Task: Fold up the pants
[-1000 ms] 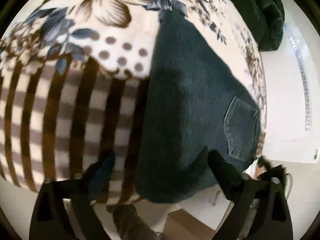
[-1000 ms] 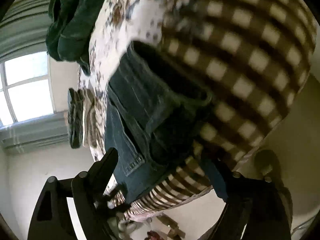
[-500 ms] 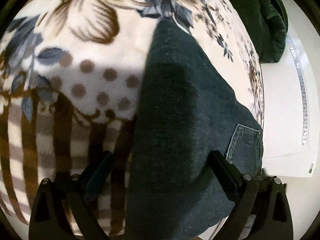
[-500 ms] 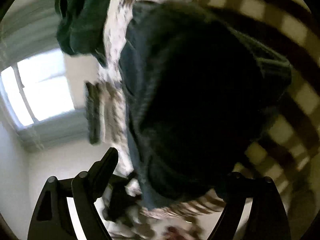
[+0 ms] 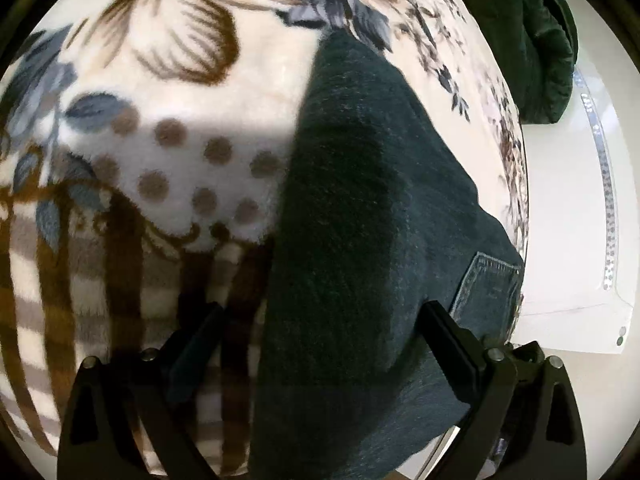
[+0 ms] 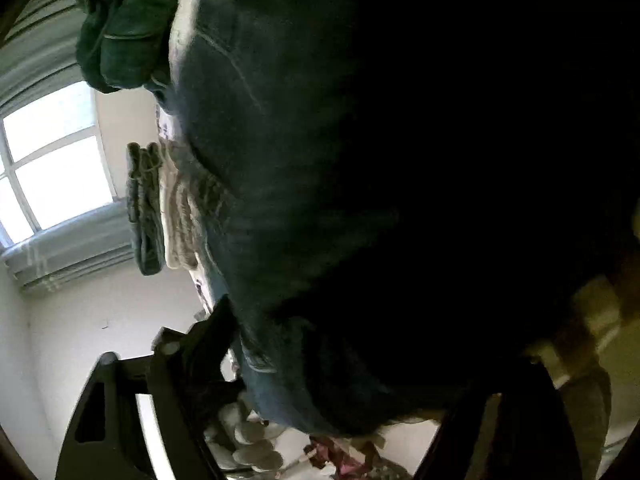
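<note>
Jeans point(image 5: 360, 240) are spread on the flowery blanket point(image 5: 180, 100) right in front of the wide-open, empty left gripper point(image 5: 320, 332), while the right gripper point(image 6: 348, 360) is hidden by dark cloth, so a layer could be missed and the fold bunched.

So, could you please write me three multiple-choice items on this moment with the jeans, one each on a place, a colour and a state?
1. Where do the jeans lie?
A. on the patterned blanket
B. on a bare wooden floor
C. in a basket

2. What colour are the dots on the blanket?
A. red
B. brown
C. yellow

3. How does the left gripper stand?
A. shut on the blanket
B. open, fingers either side of the denim
C. out of view

Answers: 1 A, blanket shows around the denim; 2 B, brown spots on white pile; 3 B, a wide gap between the fingers.
</note>
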Tool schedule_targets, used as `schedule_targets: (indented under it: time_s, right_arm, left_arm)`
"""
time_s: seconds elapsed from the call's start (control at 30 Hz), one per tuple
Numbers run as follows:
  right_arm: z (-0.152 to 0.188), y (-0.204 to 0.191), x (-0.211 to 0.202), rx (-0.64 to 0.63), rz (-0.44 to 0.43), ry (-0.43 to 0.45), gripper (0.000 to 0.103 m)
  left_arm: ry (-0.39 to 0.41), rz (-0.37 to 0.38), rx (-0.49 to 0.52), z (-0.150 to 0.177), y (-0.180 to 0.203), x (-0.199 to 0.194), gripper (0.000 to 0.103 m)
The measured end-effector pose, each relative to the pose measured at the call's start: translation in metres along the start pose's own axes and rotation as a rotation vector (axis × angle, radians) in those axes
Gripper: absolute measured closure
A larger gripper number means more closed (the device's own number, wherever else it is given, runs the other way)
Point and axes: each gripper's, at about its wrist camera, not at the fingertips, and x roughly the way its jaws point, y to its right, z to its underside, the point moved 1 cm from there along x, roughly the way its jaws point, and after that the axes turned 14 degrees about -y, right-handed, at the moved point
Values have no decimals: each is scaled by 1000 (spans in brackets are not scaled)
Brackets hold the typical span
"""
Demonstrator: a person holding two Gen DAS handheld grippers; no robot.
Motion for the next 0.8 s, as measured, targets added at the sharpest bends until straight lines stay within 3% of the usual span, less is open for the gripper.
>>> schedule_targets:
  time_s: [0.13, 0.23, 0.4, 0.57, 0.63, 0.73, 0.8]
  right_arm:
    - [14, -9, 13, 4, 29, -68, 22]
    - [27, 1, 30, 47, -18, -95, 22]
    - [31, -5, 22, 44, -176, 36, 22]
    - [18, -19, 43, 62, -145, 72, 22]
    - [17, -18, 50, 82, -153, 78, 26]
    - [26, -25, 57, 74, -101, 87, 43]
    - [33, -30, 61, 63, -84, 97, 50]
  left_arm:
    - [2, 21, -23, 0, -1, -3, 4]
    - [2, 32, -37, -1, -2, -3, 4]
    - [1, 20, -25, -1, 0, -2, 4]
    - [1, 23, -19, -1, -1, -1, 4]
    - [2, 20, -22, 0, 0, 0, 4]
    - [21, 32, -10, 1, 4, -2, 5]
    - [61, 37, 58, 6, 15, -8, 35]
